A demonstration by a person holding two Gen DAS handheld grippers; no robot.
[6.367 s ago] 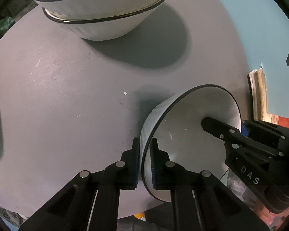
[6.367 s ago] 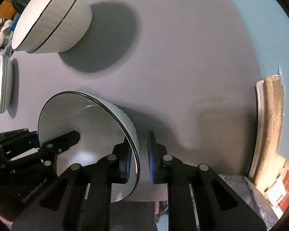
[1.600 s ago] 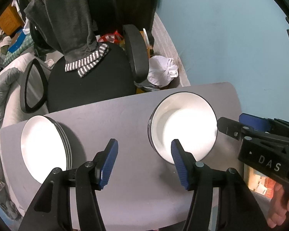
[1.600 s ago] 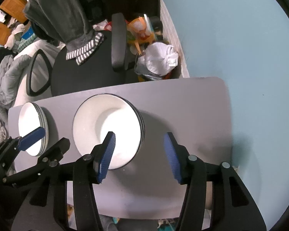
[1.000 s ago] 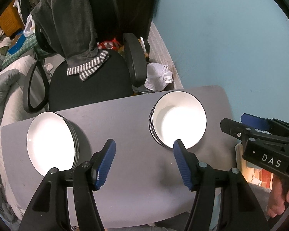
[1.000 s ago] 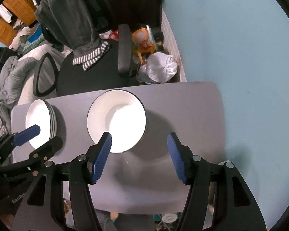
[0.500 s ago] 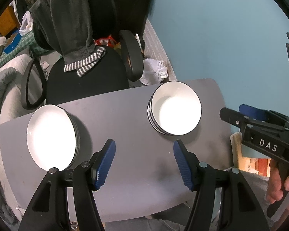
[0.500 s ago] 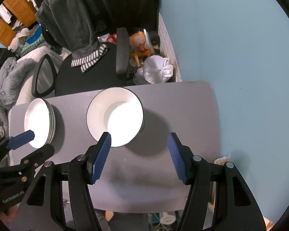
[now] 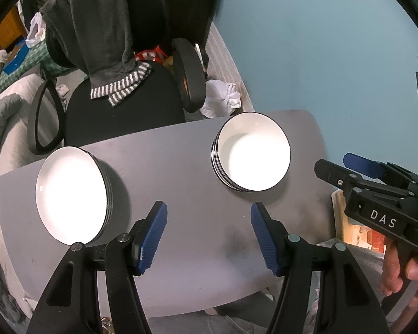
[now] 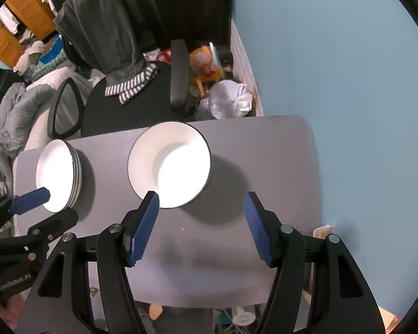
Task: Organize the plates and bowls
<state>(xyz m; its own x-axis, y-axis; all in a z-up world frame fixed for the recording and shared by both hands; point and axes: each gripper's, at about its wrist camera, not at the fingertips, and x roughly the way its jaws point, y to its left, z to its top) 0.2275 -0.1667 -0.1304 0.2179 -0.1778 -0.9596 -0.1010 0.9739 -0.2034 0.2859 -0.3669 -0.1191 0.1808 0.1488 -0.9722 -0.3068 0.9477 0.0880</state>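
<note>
A stack of white, black-rimmed bowls (image 9: 252, 157) stands on the right part of the grey table (image 9: 181, 194); it also shows in the right wrist view (image 10: 170, 167). A stack of white, black-rimmed plates (image 9: 72, 194) stands at the table's left; it also shows in the right wrist view (image 10: 58, 176). My left gripper (image 9: 209, 236) is open and empty, held high above the table's near edge. My right gripper (image 10: 200, 228) is open and empty, also high above the table. The right gripper also shows at the right of the left wrist view (image 9: 345, 167).
A black office chair (image 9: 119, 103) draped with a grey garment stands behind the table. A white plastic bag (image 10: 228, 98) and clutter lie on the floor by the blue wall (image 10: 334, 69). Bedding (image 10: 11, 111) lies at far left.
Both grippers have let go of the bowl they held, which now lies on the bowl stack. Both have opened and pulled up and back from the table.
</note>
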